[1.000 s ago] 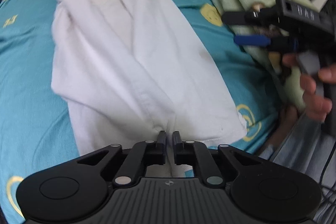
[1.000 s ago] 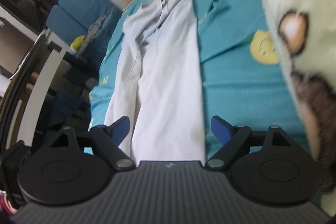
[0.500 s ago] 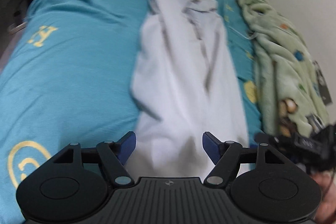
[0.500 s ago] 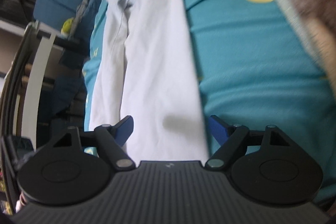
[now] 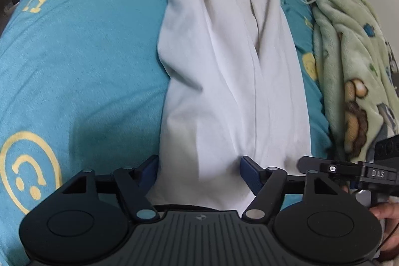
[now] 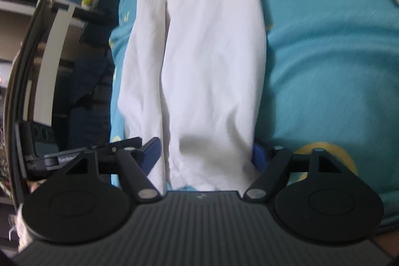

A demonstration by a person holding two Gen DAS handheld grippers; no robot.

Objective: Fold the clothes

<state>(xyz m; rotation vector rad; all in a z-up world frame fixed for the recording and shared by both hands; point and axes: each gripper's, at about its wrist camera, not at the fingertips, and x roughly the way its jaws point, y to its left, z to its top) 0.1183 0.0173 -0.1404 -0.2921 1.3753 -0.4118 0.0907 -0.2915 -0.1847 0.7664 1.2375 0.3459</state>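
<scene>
One garment, two grippers at its near hem

Item 1: white garment [image 5: 232, 71], pale, soft, creased lengthwise. Lies on the teal bedsheet [image 5: 82, 46], already narrowed into a long strip. Long axis runs straight away from both grippers, from the near hem up toward the bunched far end at the head of the bed. Near end sits directly under and between the fingers of both tools.

Item 2: left gripper [image 5: 199, 172]. Jaws apart and closing; the left half of the near hem lies between the blue pads, which do not appear to press on cloth. Left pad stands at the garment's left edge.

Item 3: right gripper [image 6: 205, 153]. Jaws apart and closing; the right half of the hem lies between them, the right pad partly hidden behind the garment's right edge. No pinch visible yet. Seen also from the left wrist view at lower right, held by a hand [image 5: 389, 213].

Item 4: green fleece blanket [image 5: 349, 54], printed, heaped along the right side of the bed, apart from the garment.

Assessment: both grippers are about equally near the hem, side by side. The coming move likely turns on pinching the two near corners and carrying them along the long axis toward the far end.
</scene>
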